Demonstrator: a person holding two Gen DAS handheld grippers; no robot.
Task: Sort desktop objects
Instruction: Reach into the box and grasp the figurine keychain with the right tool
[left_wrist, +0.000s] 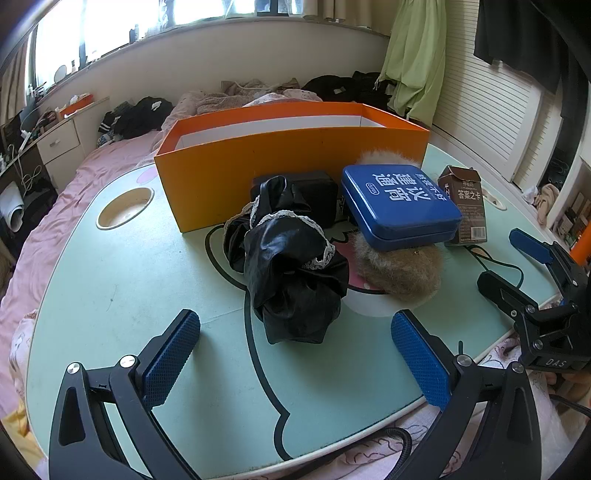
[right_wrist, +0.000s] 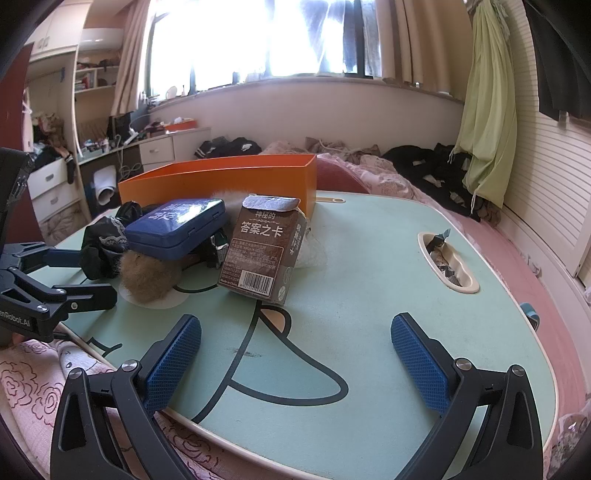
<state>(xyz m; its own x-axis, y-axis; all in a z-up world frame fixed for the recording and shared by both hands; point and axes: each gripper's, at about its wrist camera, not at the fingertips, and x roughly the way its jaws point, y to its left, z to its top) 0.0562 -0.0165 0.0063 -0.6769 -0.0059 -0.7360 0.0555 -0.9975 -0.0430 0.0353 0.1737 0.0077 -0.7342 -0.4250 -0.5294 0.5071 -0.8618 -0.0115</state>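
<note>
The left gripper (left_wrist: 295, 350) is held with its jaws spread wide and empty, low in the frame, just short of the crumpled black lace-trimmed cloth (left_wrist: 291, 266) at centre. The right gripper (right_wrist: 295, 358) is likewise spread and empty. The cloth is probably best pinched at its thick bunched middle, clear of the blue tin (left_wrist: 400, 206), then lifted over the wall of the orange box (left_wrist: 280, 158) behind.

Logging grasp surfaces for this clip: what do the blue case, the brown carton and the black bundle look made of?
Blue case: probably painted tin; smooth glossy lid, rolled rim, hinge seam. Could be hard plastic.
Brown carton: printed paperboard, matte, with a folded foil-looking top flap and a barcode.
Black bundle: soft crumpled fabric with a leather-like sheen, edged in white lace.
</note>
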